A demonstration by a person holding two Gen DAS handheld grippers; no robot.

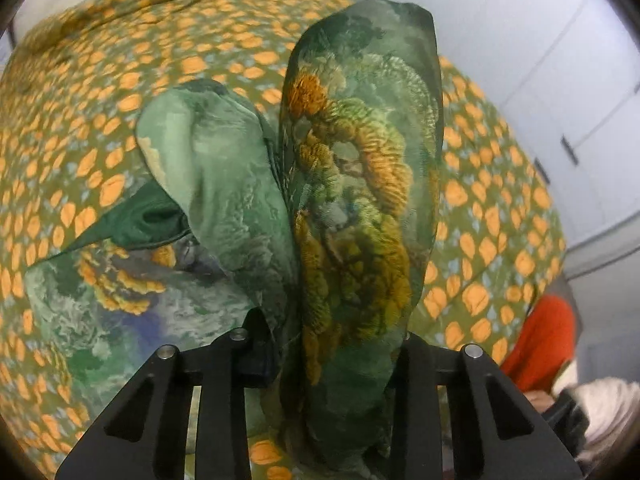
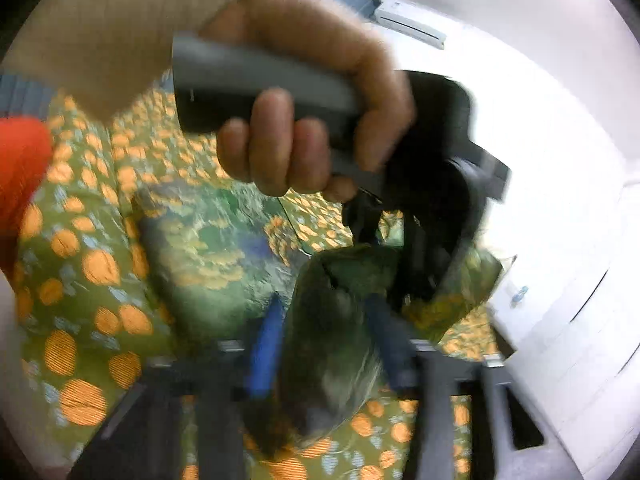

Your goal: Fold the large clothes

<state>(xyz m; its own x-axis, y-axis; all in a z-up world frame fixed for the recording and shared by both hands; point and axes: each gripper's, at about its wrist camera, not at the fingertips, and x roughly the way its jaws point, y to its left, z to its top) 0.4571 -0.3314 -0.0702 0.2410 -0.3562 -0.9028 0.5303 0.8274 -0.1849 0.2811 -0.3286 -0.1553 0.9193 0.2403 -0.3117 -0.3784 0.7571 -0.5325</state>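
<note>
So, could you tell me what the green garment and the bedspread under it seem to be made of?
The green garment looks like thin, smooth printed fabric, possibly silky or synthetic: it drapes in soft folds with a slight sheen. The bedspread looks like thicker woven cloth, matte, with orange spots that show fine stripes close up. The fibre of either cannot be told.

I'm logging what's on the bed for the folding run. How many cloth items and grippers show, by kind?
Green printed garment: 1
Orange-spotted bedspread: 1
Red cloth: 1
Grippers: 2, left gripper, right gripper
Total: 5
</note>
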